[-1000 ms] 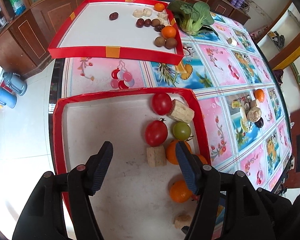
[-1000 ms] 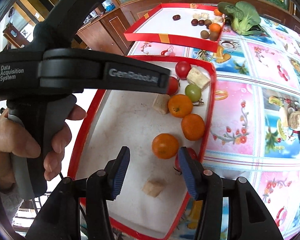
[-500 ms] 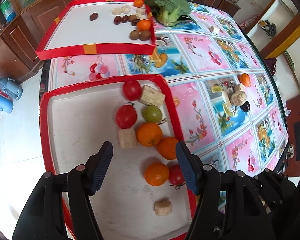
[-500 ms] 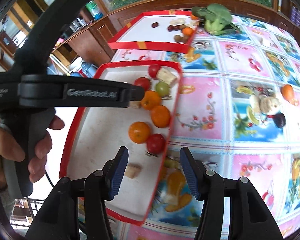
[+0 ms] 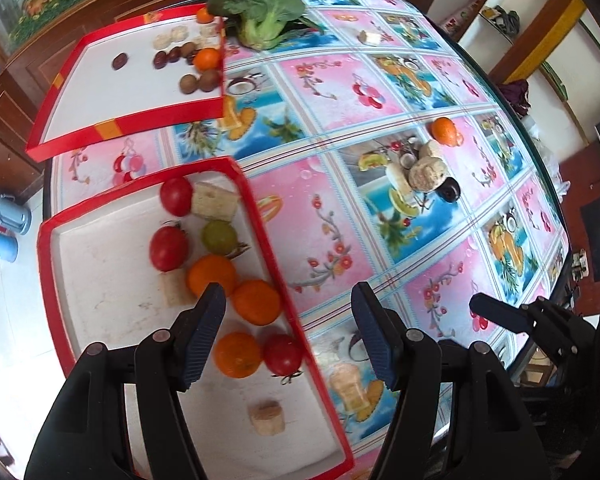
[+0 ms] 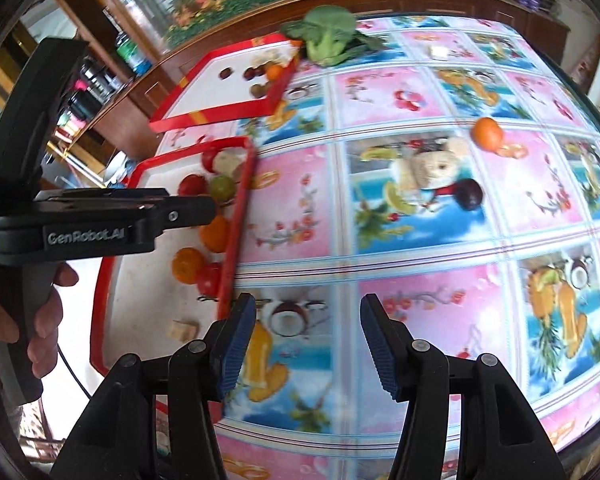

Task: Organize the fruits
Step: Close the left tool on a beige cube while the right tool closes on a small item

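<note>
Fingers of left gripper apart, nothing between, hovering over right edge of near tray. Right gripper jaws also spread, empty, over tablecloth just right of that tray. Inside near tray: oranges, red tomatoes, green tomato, pale chunks, bunched along right wall. Mid-table, well apart: loose orange beside pale lumps and dark fruit. Far tray with small brown fruits, another orange. Greens just beyond its corner.
</note>
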Available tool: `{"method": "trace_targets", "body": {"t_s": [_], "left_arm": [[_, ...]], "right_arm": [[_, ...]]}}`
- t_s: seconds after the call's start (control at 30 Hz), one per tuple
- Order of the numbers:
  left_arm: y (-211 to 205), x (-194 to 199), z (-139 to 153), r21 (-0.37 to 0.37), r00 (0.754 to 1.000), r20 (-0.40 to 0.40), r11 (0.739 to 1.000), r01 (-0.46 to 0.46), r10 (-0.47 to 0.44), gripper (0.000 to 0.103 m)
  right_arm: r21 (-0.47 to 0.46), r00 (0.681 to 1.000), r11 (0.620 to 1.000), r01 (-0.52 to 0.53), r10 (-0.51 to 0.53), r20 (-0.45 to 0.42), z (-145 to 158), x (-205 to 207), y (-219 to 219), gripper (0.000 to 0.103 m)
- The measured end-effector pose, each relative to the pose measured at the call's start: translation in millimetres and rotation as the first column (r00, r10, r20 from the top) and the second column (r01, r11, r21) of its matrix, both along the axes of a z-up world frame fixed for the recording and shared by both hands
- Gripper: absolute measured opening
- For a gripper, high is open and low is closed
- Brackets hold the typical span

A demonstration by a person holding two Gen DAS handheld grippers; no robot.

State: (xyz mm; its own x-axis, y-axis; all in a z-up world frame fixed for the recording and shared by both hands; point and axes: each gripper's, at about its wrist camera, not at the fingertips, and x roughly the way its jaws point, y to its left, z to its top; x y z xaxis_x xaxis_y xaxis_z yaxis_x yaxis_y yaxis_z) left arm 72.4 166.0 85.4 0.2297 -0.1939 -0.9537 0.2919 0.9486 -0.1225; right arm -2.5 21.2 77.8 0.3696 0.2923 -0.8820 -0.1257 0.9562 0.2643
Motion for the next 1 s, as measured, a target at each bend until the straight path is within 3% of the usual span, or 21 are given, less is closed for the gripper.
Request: {"method": "trace_targets", "body": {"t_s": [0.53, 0.73, 0.83, 1.0], "left_arm": [[-92, 14, -22, -0.002, 0.989, -0.026, 0.989, 0.148, -0.148, 0.064], [-123, 33, -33, 0.033, 0.981, -0.041, 0.981, 0.192, -0.19, 0.064], [-130, 41, -37, 0.07, 0.978, -0.03, 0.976, 0.208, -0.206, 0.064], [-132, 53, -45, 0.123, 0.981, -0.017, 0.973, 0.194, -0.194, 0.064]], "right_arm": [[-0.004, 0.986, 0.986, 0.165, -0.165, -0.014, -11, 28, -101, 0.056], [-0.008, 0.995, 0.995, 0.102, -0.102, -0.021, -21, 53, -109, 0.055], [-0.023, 0.998, 0.998, 0.065, -0.066, -0.017, -26, 68, -105, 0.047], [-0.036, 0.999, 0.999, 0.027, -0.028, -0.023, -38, 93, -98, 0.043]]}}
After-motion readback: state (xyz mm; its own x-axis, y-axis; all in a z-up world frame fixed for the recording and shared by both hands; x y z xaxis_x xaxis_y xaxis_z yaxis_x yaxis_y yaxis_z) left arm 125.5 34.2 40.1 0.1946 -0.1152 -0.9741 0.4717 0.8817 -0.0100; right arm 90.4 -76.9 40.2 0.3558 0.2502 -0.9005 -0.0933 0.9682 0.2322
